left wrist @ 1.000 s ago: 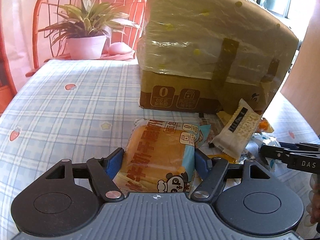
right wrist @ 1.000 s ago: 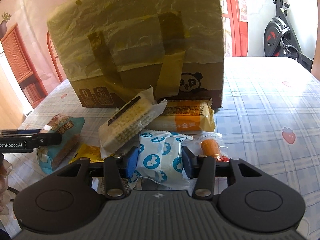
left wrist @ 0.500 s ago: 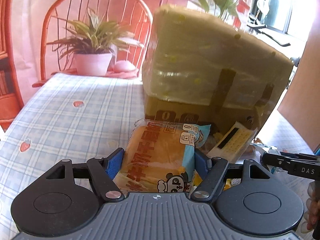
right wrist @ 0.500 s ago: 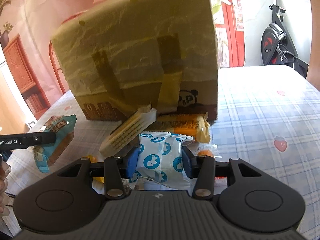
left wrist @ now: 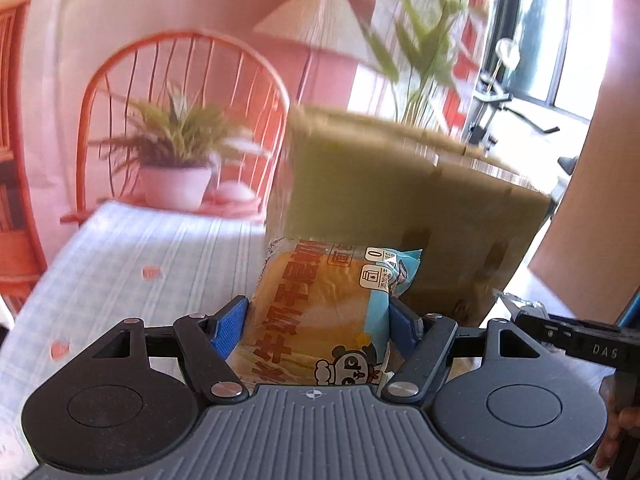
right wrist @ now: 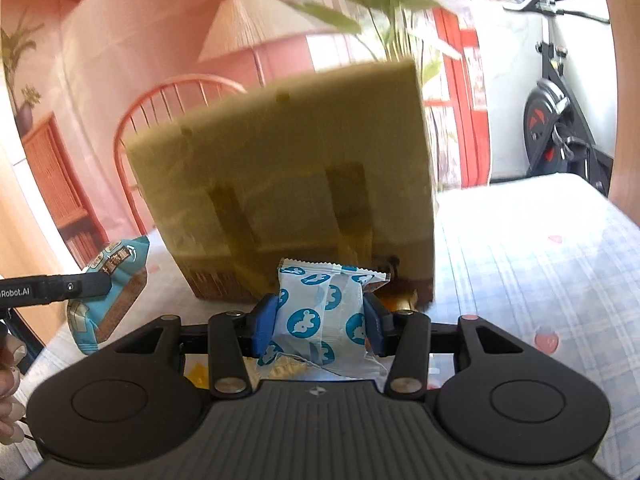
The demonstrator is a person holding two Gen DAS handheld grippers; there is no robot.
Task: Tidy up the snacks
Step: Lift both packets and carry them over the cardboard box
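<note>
My left gripper [left wrist: 318, 324] is shut on an orange bread packet [left wrist: 320, 312] with a blue end, held up in the air in front of the taped cardboard box [left wrist: 400, 200]. My right gripper [right wrist: 320, 322] is shut on a white packet with blue dots [right wrist: 324, 312], also lifted, in front of the same box [right wrist: 288, 184]. The bread packet also shows in the right wrist view [right wrist: 112, 280] at the left, with the left gripper's finger [right wrist: 60, 288] across it. The right gripper's finger [left wrist: 580, 332] shows at the right of the left wrist view.
The table has a blue plaid cloth [left wrist: 140, 256] with strawberry prints. An orange wire chair [left wrist: 184, 80] and a potted plant [left wrist: 176, 168] stand behind it. An exercise bike [right wrist: 560, 120] stands at the far right. More snack packets [right wrist: 400, 300] lie at the box's foot.
Both grippers have risen with their packets. The box now sits lower in both views and its top edge shows. The snack pile has dropped out of sight below.
</note>
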